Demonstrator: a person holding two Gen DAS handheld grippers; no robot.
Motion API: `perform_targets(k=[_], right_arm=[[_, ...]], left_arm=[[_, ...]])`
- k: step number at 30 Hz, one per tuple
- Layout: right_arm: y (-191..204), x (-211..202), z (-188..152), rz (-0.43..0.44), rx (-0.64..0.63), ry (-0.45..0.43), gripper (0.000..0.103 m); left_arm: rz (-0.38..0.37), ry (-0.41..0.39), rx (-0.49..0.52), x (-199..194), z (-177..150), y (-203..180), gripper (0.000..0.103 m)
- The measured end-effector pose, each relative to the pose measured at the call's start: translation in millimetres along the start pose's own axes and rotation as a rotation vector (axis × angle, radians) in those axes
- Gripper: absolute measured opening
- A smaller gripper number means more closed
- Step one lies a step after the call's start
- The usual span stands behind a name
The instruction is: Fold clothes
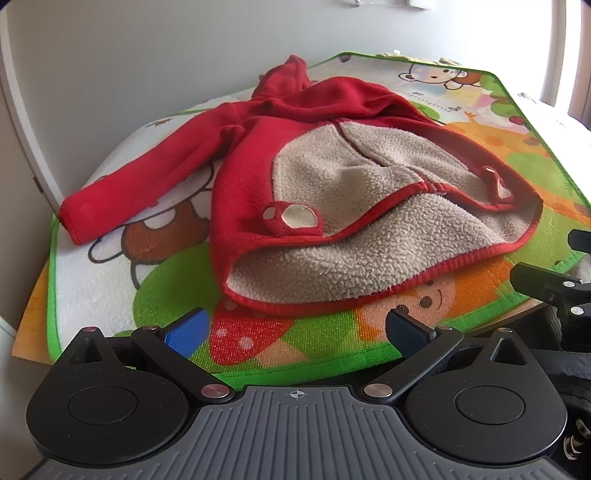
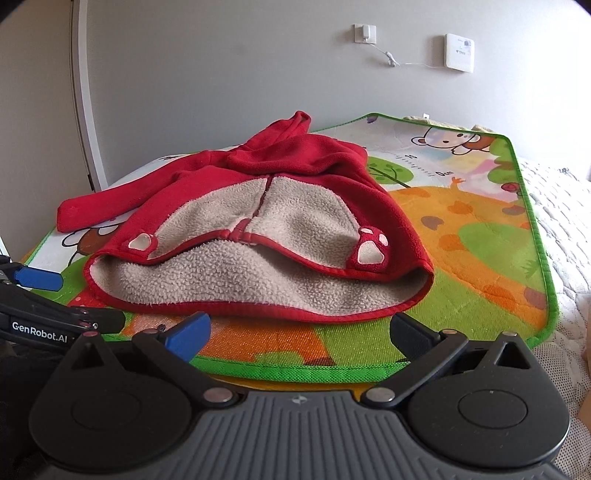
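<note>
Left wrist: red jacket (image 1: 332,177) just beyond spread-wide left gripper (image 1: 295,330).

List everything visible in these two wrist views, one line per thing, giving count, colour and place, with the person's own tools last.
Red fleece hooded jacket with beige fuzzy lining: one, red and beige, on the mat, hem toward the cameras, one sleeve stretched left.
Cartoon-print play mat with green border: one, multicoloured, under the jacket.
White wall socket with cable: one, white, on the grey wall.
White wall box: one, white, right of the socket.
Left gripper: one, black, blue pad, open, near the hem.
Right gripper: one, black, blue pad, open, near the hem.
</note>
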State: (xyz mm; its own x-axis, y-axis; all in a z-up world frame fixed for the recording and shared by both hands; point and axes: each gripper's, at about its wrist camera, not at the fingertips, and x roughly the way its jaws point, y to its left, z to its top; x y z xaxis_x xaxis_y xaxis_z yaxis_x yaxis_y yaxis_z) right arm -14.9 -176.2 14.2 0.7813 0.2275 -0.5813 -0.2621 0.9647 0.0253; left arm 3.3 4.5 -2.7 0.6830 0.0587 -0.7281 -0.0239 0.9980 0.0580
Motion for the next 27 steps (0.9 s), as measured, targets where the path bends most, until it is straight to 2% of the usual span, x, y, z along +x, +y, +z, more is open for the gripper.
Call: perform_targets(k=[27], right_arm=[[-6.4, -2.9, -3.8, -0.011, 0.022, -0.01, 0.103]], left_arm=[[0.003, 0.015, 0.059, -0.6, 3.1, -10.5, 0.103]])
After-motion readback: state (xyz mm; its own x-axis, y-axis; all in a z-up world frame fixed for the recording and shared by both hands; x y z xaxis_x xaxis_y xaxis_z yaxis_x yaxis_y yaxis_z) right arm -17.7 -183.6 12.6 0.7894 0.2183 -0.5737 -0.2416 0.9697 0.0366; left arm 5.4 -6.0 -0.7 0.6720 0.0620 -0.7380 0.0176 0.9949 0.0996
